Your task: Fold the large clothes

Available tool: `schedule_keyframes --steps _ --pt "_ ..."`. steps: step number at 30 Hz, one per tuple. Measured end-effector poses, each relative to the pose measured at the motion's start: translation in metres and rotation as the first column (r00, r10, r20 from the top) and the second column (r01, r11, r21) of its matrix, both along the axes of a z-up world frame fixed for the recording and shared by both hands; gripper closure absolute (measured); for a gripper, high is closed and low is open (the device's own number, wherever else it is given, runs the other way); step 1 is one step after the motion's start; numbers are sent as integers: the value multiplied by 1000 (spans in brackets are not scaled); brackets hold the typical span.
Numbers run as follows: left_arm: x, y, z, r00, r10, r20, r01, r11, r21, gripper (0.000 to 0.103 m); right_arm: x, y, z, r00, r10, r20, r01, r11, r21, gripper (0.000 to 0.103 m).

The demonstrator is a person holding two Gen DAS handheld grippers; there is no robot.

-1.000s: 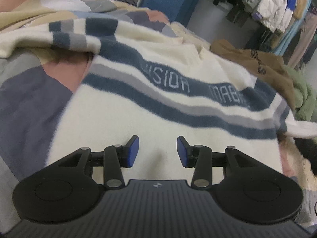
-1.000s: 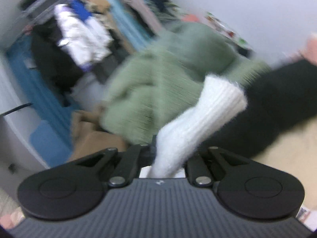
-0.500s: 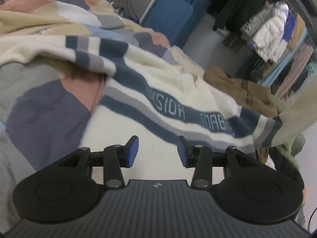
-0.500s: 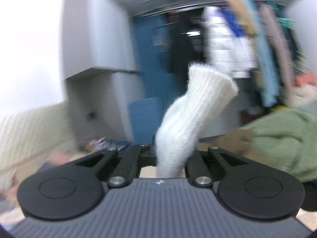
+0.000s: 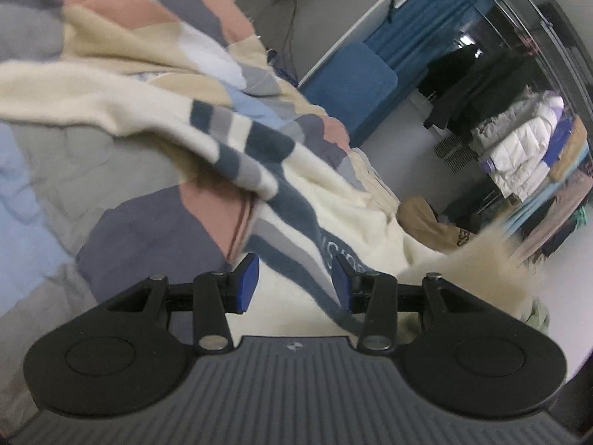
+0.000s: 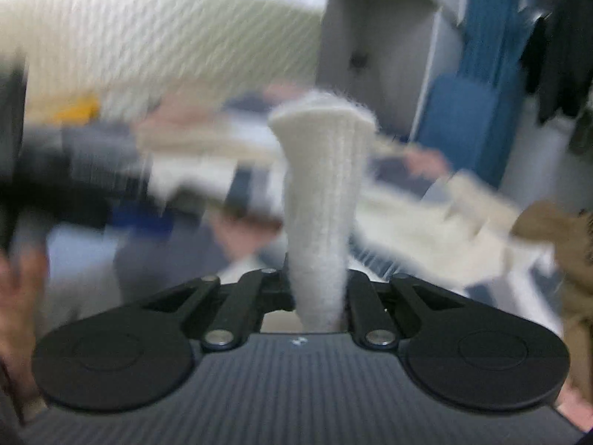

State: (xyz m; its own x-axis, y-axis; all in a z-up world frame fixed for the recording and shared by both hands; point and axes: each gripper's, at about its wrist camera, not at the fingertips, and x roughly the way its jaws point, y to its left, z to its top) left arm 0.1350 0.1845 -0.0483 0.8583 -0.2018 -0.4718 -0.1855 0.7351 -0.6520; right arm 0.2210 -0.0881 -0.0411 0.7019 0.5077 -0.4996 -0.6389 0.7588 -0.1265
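Observation:
A cream sweater [image 5: 355,222] with blue and grey stripes lies spread on the patchwork bedspread [image 5: 148,230]. My left gripper [image 5: 294,283] is open and empty, just above the sweater's body. One striped sleeve [image 5: 229,141] stretches off to the left. My right gripper [image 6: 318,289] is shut on the ribbed cream sleeve cuff [image 6: 322,193], which stands up between its jaws. The sweater's body shows blurred behind it in the right wrist view [image 6: 426,230]. In the left wrist view the lifted sleeve [image 5: 478,259] passes blurred at the right.
A brown garment [image 5: 433,226] lies past the sweater, also seen in the right wrist view [image 6: 556,230]. A blue chair [image 5: 348,85] stands beside the bed. A rack of hanging coats [image 5: 519,155] fills the far right. A blurred hand [image 6: 18,285] is at the left edge.
My right gripper has swung left with the cuff, from facing the clothes pile and rack to facing the bed. My left gripper has turned left over the sweater, still open.

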Motion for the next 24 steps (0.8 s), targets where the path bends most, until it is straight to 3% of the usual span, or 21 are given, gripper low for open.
schedule_keyframes --steps 4,7,9,11,12,18,24 --pt "-4 3 3 1000 -5 18 5 1000 15 54 -14 17 -52 996 63 -59 -70 989 -128 90" --pt "-6 -3 5 999 -18 43 17 999 27 52 -14 19 -64 991 77 -108 -92 987 -135 86" --pt "-6 -7 6 999 -28 45 26 999 34 52 -17 15 -62 986 91 -139 -107 988 -110 74" --pt "-7 -11 7 998 -38 55 36 999 40 51 -14 4 -53 977 105 -187 -121 990 -73 37" --pt "-7 -12 8 998 -41 57 38 998 46 51 -18 -1 -51 970 115 -213 -127 991 -48 32" --pt "-7 -27 10 995 -81 55 77 995 67 49 -27 -48 -29 940 196 -280 -186 981 62 32" --pt "-6 -59 10 982 -181 59 174 978 117 49 0 -121 -11 939 72 -336 10 971 238 32"
